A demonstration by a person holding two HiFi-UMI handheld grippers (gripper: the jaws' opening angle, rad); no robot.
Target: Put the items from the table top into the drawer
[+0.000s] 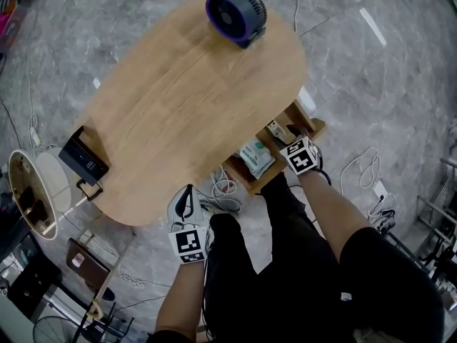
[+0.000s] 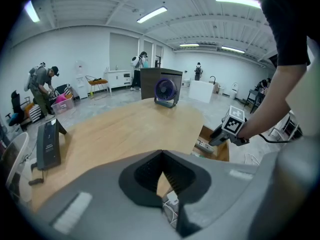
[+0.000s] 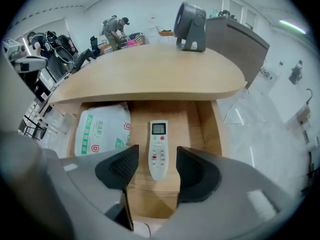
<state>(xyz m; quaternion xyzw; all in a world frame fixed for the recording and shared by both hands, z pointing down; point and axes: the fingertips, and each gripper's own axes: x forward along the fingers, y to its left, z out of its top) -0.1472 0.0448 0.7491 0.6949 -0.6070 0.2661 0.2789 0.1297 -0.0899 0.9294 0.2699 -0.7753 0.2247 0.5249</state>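
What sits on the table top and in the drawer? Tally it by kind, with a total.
Fan: 1
Black upright device: 1
Small dark piece beside it: 1
Remote control: 1
Green-and-white packet: 1
Total: 5

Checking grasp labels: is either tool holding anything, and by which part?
Nothing is held. The right tool stands open above the remote lying in the drawer; the left tool is shut, empty.
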